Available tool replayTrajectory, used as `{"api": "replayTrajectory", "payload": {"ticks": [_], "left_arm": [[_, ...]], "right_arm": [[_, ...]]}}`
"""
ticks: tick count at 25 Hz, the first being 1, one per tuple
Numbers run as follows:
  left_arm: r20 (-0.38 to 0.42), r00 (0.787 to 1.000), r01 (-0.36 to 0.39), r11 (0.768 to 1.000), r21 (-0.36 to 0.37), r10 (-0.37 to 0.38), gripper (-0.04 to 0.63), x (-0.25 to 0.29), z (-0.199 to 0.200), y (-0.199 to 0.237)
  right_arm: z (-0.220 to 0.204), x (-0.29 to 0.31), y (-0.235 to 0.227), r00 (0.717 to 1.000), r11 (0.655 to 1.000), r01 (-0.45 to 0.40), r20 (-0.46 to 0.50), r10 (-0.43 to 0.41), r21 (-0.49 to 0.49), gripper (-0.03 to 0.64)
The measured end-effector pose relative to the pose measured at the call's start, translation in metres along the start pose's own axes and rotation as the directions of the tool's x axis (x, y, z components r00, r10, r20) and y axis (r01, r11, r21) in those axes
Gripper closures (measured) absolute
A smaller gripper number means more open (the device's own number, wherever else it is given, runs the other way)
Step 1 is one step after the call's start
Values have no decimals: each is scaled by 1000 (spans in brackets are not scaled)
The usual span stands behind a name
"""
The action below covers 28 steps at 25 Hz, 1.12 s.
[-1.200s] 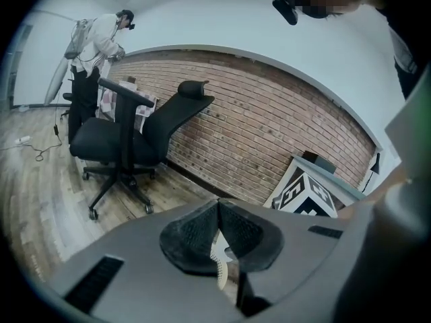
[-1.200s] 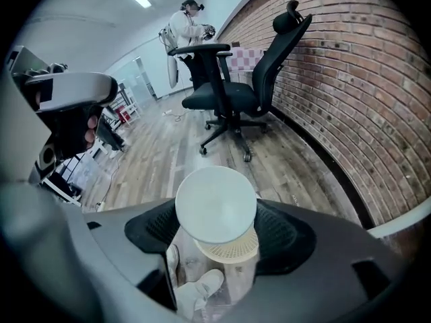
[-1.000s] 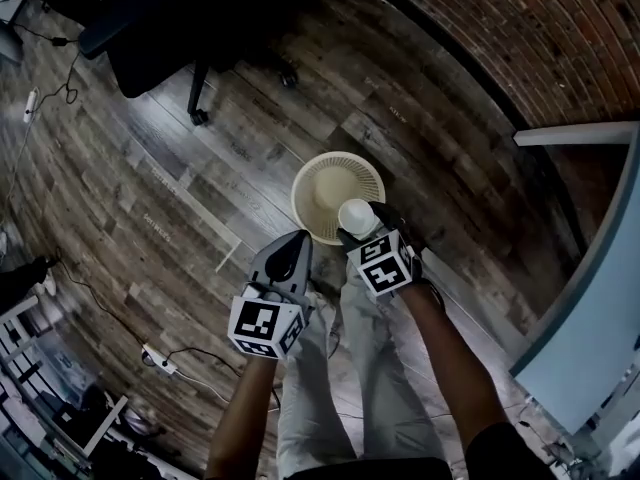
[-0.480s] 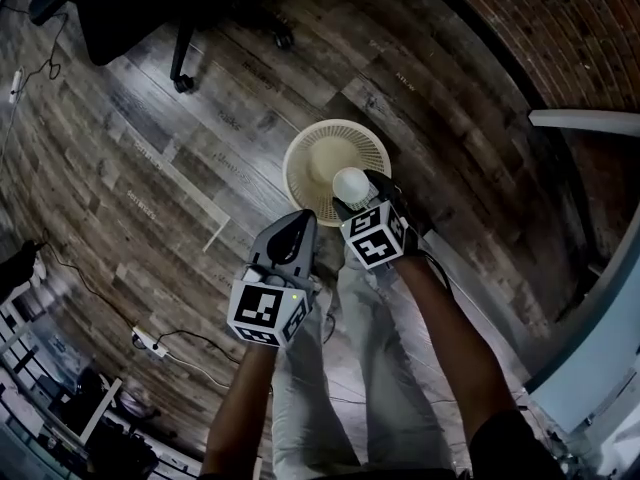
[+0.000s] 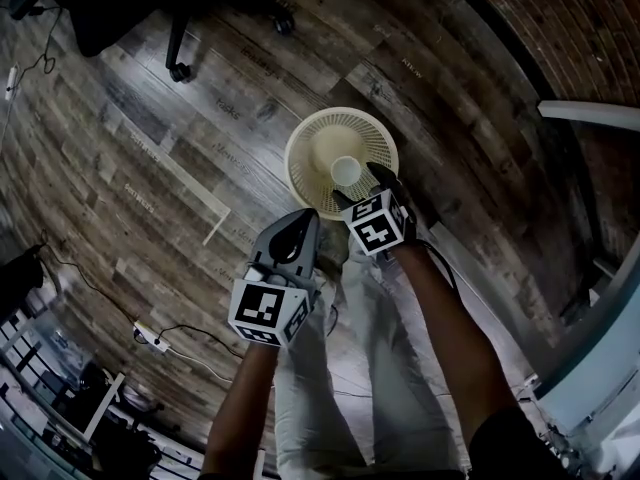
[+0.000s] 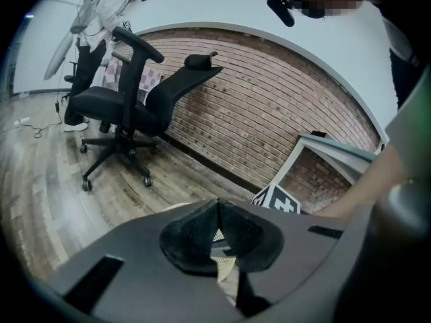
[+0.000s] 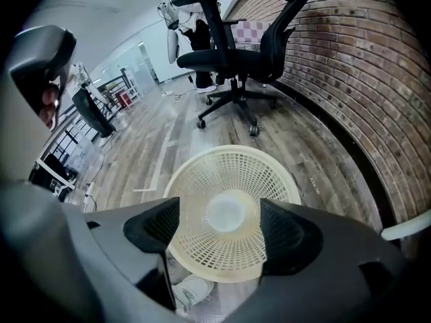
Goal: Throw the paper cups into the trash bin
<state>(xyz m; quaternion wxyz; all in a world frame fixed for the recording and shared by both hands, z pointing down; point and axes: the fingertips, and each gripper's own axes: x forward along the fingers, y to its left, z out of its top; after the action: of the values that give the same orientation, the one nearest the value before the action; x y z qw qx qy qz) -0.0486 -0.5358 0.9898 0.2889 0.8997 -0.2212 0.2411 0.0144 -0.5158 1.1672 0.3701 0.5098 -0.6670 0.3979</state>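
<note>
A cream mesh trash bin (image 5: pixel 300 143) stands on the wooden floor just ahead of the person's feet. My right gripper (image 5: pixel 362 190) hangs over it with its jaws wide apart. In the right gripper view the bin (image 7: pixel 202 180) fills the gap between the jaws of the right gripper (image 7: pixel 221 226). A white paper cup (image 7: pixel 225 212) shows as a blurred round shape at the bin's middle, clear of both pads. From the head view the cup (image 5: pixel 347 171) lies within the bin's ring. My left gripper (image 5: pixel 292 236) is beside the bin, shut and empty (image 6: pixel 217 237).
A black office chair (image 7: pixel 232 52) stands beyond the bin, near the brick wall (image 5: pixel 560 28). A white table edge (image 5: pixel 590 113) runs at the right. A power strip (image 5: pixel 150 340) and cables lie on the floor at the left. Another person (image 6: pixel 101 19) stands far back.
The right gripper has moved further over the bin. The cup now looks smaller and sits nearer the bin's middle. The left gripper has held its place.
</note>
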Motion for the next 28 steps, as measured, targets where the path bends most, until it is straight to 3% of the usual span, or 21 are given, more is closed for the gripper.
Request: {"api": "replayTrajectory", "payload": {"ticks": [8, 14, 23, 28], "left_arm": [[5, 1000, 8, 1000, 15, -8, 586, 0, 17, -2], [3, 1000, 22, 999, 42, -22, 586, -10, 38, -14], [17, 999, 29, 997, 69, -30, 586, -37, 76, -36], [27, 999, 26, 996, 86, -28, 586, -47, 94, -46]], "right_arm": [[8, -21, -9, 1000, 999, 31, 5, -31, 26, 265], [19, -56, 2, 1000, 998, -9, 24, 7, 61, 270], [45, -118, 10, 996, 995, 45, 75, -52, 92, 538], [66, -151, 13, 991, 991, 28, 125, -45, 132, 592]]}}
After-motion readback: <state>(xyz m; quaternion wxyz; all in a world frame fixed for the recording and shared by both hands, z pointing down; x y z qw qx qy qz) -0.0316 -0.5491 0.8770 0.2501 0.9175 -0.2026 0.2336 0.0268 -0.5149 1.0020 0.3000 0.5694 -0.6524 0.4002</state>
